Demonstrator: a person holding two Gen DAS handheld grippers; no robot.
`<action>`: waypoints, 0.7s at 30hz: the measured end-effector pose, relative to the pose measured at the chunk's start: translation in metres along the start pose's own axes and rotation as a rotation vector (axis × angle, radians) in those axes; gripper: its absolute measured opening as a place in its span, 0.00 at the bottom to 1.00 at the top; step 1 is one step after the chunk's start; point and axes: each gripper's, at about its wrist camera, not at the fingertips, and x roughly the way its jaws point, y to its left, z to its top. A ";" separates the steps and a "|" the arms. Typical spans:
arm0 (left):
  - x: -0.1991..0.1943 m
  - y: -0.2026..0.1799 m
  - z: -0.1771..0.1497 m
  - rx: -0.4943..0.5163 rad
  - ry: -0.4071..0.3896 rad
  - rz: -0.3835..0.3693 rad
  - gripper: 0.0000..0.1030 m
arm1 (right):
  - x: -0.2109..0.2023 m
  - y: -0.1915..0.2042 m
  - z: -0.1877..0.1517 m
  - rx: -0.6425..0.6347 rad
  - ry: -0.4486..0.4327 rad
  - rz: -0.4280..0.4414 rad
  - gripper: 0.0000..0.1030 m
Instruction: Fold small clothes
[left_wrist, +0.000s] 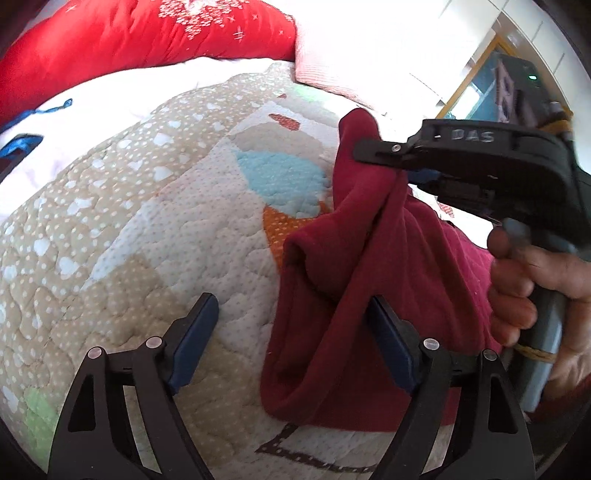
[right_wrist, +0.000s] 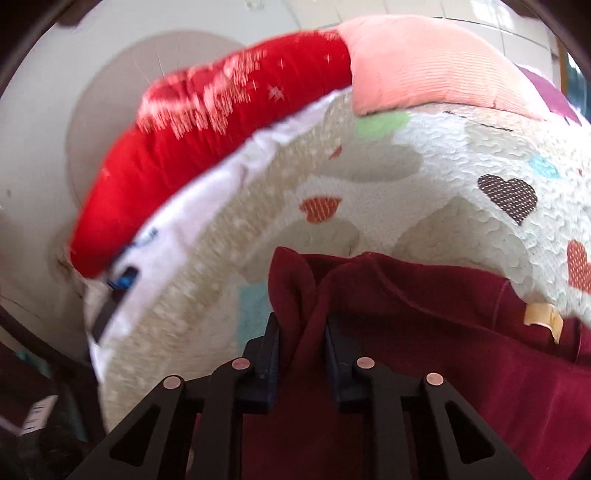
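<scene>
Your right claw (right_wrist: 301, 347) grips the maroon garment (left_wrist: 369, 295), hanging just right of your released left claw (left_wrist: 291, 332)

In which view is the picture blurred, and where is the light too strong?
Right wrist view: motion blur smears the red pillow, while the right claw and the dark red garment it pinches stay sharper. Left wrist view: sharp, but the white sheet and the area above the pink pillow are washed out by glare.

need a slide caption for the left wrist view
Right tool lifts a pinched maroon garment above the quilt; left tool open.
</scene>
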 end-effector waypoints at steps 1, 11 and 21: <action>0.000 -0.003 0.001 0.011 0.002 -0.012 0.72 | -0.004 0.000 -0.001 0.009 -0.009 0.010 0.19; -0.055 -0.091 0.005 0.220 -0.047 -0.225 0.23 | -0.091 -0.024 -0.013 0.078 -0.184 0.093 0.17; -0.017 -0.223 -0.039 0.457 0.121 -0.408 0.23 | -0.209 -0.122 -0.065 0.202 -0.334 -0.041 0.08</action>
